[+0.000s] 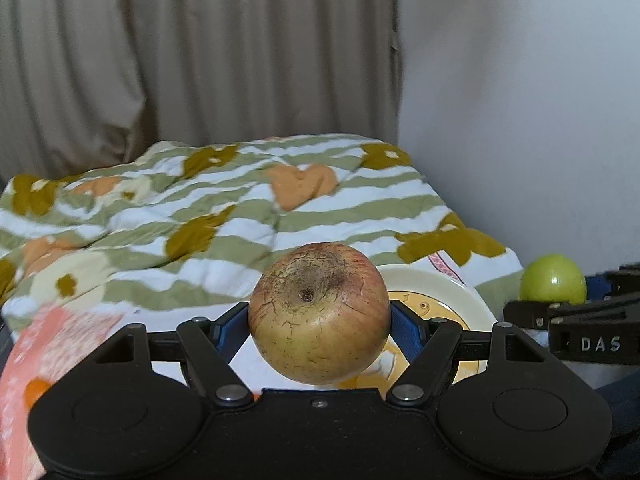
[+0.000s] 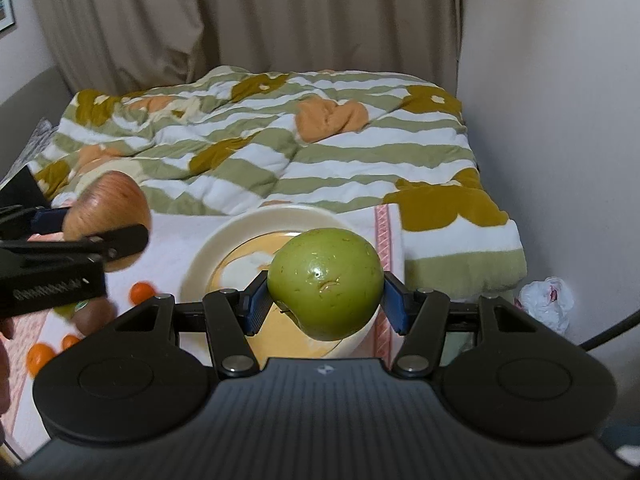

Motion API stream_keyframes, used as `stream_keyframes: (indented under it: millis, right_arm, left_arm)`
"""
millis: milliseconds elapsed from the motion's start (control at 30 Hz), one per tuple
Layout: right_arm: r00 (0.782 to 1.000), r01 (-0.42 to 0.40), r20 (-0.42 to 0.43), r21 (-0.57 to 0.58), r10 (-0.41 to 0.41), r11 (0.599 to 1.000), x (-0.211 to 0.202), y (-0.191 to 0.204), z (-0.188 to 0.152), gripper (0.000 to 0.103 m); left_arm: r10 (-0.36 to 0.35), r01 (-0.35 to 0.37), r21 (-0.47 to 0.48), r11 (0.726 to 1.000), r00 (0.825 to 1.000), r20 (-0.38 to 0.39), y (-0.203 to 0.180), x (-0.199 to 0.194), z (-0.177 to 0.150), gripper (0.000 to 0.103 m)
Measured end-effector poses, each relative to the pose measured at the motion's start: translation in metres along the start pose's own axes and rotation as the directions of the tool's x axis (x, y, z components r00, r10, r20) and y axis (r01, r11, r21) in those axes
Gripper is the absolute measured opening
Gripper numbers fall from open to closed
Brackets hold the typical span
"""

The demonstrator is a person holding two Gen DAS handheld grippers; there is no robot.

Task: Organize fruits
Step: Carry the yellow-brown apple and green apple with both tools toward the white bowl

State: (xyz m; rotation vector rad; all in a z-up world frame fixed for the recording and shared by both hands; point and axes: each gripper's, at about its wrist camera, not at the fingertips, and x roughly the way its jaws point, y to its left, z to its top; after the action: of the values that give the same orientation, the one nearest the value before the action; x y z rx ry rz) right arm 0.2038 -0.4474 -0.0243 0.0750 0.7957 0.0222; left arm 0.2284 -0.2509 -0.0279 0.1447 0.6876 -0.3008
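Note:
My left gripper is shut on a reddish-yellow apple and holds it in the air, left of and above a cream plate. My right gripper is shut on a green apple and holds it over the same plate. In the left wrist view the green apple and right gripper show at the far right. In the right wrist view the red apple and left gripper show at the left. Small oranges lie on the white-and-pink cloth.
A striped green-and-white floral blanket covers the bed behind the plate. Beige curtains hang at the back, a white wall stands to the right. A white plastic bag lies on the floor right of the bed.

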Motion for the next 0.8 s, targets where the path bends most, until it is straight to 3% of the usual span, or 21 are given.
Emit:
stream_keyframes:
  millis: [367, 800]
  right_arm:
    - [0.998, 0.047, -0.045, 0.062, -0.044, 0.997, 0.058, -0.036, 0.019, 0.072]
    - [0.995, 0.063, -0.081, 0.095, -0.055, 0.994, 0.081, -0.051, 0.018, 0.073]
  left_arm:
    - [-0.059, 0.075, 0.173, 0.982, 0.994, -0.091, -0.032, 0.1, 0.001, 0.077]
    - [-0.066, 0.096, 0.294, 0.951, 0.992, -0.109, -0.059, 0.135, -0.009, 0.078]
